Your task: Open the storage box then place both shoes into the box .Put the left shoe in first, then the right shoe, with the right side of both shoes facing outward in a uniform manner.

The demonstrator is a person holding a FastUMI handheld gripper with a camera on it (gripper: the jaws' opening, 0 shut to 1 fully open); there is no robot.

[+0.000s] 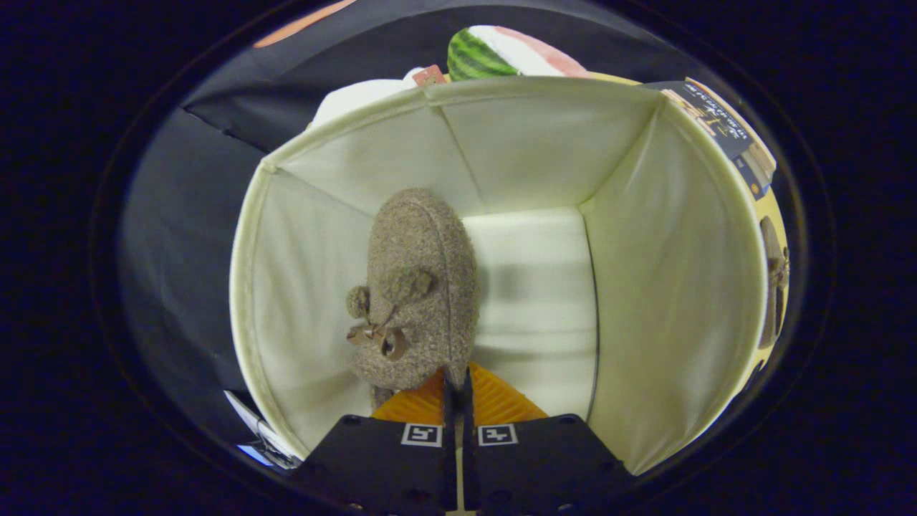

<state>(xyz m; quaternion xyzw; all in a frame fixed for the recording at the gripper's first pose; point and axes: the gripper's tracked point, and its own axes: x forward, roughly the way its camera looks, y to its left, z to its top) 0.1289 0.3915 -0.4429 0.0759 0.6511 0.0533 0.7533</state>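
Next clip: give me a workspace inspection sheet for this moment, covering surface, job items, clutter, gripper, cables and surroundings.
Surface: cream fabric floor of the open storage box, bare to the right of the shoe.
Job's things: one brown fuzzy shoe with a pompom bow, standing toe-up inside the box near its left wall. A second shoe: nothing seen.
Clutter: nothing seen inside the box.
Gripper: gripper with orange fingers closed together on the shoe's lower edge.
Cables: nothing seen.
Surroundings: a watermelon-patterned object and a white object behind the box; black cloth wall to the left.
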